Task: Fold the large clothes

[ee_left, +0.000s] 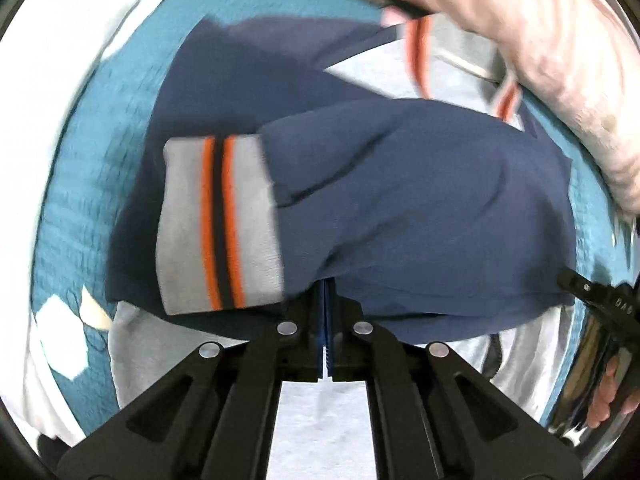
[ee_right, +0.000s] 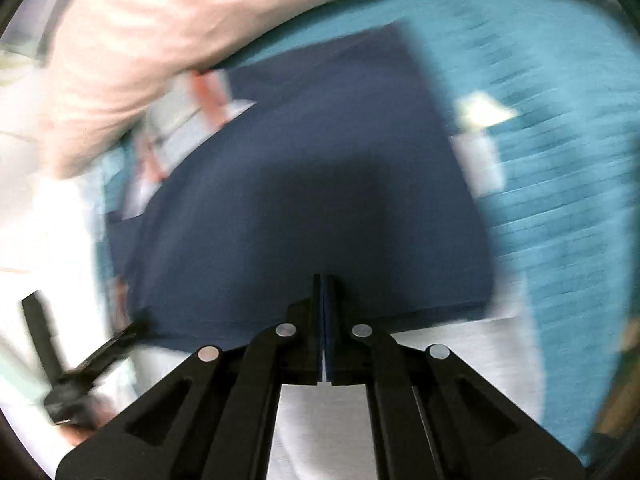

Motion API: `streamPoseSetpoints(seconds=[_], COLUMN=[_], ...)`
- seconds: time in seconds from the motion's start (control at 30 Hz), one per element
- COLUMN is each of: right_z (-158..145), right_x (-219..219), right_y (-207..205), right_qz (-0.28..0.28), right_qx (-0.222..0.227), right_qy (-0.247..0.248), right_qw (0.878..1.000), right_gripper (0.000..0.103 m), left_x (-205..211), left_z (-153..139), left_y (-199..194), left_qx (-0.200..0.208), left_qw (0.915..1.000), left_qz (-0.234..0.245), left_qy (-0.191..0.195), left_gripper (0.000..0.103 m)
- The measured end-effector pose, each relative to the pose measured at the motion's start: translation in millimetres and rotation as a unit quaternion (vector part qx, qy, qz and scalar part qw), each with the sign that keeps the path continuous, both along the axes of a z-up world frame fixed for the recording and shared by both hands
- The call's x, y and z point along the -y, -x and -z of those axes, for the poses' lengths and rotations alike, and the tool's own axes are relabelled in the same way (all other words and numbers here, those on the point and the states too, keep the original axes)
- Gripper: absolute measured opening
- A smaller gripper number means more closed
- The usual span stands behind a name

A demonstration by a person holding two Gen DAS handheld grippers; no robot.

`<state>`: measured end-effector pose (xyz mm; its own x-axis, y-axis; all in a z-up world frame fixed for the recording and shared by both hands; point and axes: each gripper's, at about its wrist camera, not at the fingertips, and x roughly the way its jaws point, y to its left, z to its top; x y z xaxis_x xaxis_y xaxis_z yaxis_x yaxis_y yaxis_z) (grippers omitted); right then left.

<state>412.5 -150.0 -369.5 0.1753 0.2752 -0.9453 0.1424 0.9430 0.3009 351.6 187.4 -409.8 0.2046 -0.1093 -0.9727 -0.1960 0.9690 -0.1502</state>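
A navy shirt point(ee_left: 420, 208) with a grey sleeve cuff point(ee_left: 220, 224) striped orange lies partly folded on a teal bed cover point(ee_left: 80, 184). My left gripper point(ee_left: 326, 292) is shut on the shirt's near navy edge and holds it lifted. In the right wrist view the same navy shirt point(ee_right: 320, 200) fills the middle, blurred. My right gripper point(ee_right: 325, 284) is shut on its near edge too. The left gripper point(ee_right: 80, 364) shows at the lower left of the right wrist view, and the right gripper point(ee_left: 600, 312) at the right edge of the left wrist view.
A pink pillow or quilt point(ee_left: 540, 60) lies beyond the shirt; it also shows in the right wrist view point(ee_right: 160, 40). White paper scraps point(ee_left: 64, 336) lie on the teal cover. A grey-white cloth point(ee_right: 320, 420) sits under both grippers.
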Motion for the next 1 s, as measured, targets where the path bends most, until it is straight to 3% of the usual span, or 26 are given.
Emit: streamPoseSetpoints(seconds=[0.03, 0.07, 0.13, 0.2, 0.33, 0.43, 0.53, 0.6, 0.8, 1.0], right_z=[-2, 3, 25, 36, 15, -8, -19, -22, 0, 22], right_x=[7, 14, 36, 48, 43, 29, 1, -21, -81, -78], right_y=[0, -1, -2, -1, -3, -8, -21, -30, -56, -75], right_qz=[0.002, 0.006, 0.034, 0.048, 0.046, 0.032, 0.009, -0.011, -0.042, -0.054], right_qx=[0.015, 0.010, -0.023, -0.025, -0.023, -0.001, 0.007, 0.018, 0.012, 0.008], right_qy=[0.053, 0.057, 0.024, -0.015, 0.011, -0.029, -0.060, -0.058, -0.084, -0.054], right_qw=[0.999, 0.998, 0.999, 0.998, 0.999, 0.999, 0.998, 0.998, 0.996, 0.997], right_gripper=[0.002, 0.000, 0.000, 0.000, 0.003, 0.003, 0.003, 0.003, 0.003, 0.000], left_x=[-4, -5, -6, -5, 6, 17, 23, 28, 20, 4], left_z=[5, 7, 12, 9, -12, -34, -38, -37, -13, -3], left_y=[0, 0, 0, 0, 2, -1, -16, -32, -64, -72], left_qx=[-0.001, -0.001, 0.000, -0.005, 0.003, 0.037, 0.043, 0.045, 0.030, 0.025], left_qw=[1.0000, 0.9999, 0.9999, 0.9999, 0.9993, 0.9986, 0.9978, 0.9982, 0.9992, 0.9989], left_qz=[-0.003, -0.006, -0.008, -0.006, 0.007, 0.017, 0.012, 0.013, -0.007, -0.004], left_qy=[0.007, 0.011, 0.013, 0.008, 0.038, 0.034, 0.049, 0.037, 0.027, 0.039], left_gripper=[0.003, 0.003, 0.003, 0.003, 0.003, 0.003, 0.003, 0.003, 0.003, 0.003])
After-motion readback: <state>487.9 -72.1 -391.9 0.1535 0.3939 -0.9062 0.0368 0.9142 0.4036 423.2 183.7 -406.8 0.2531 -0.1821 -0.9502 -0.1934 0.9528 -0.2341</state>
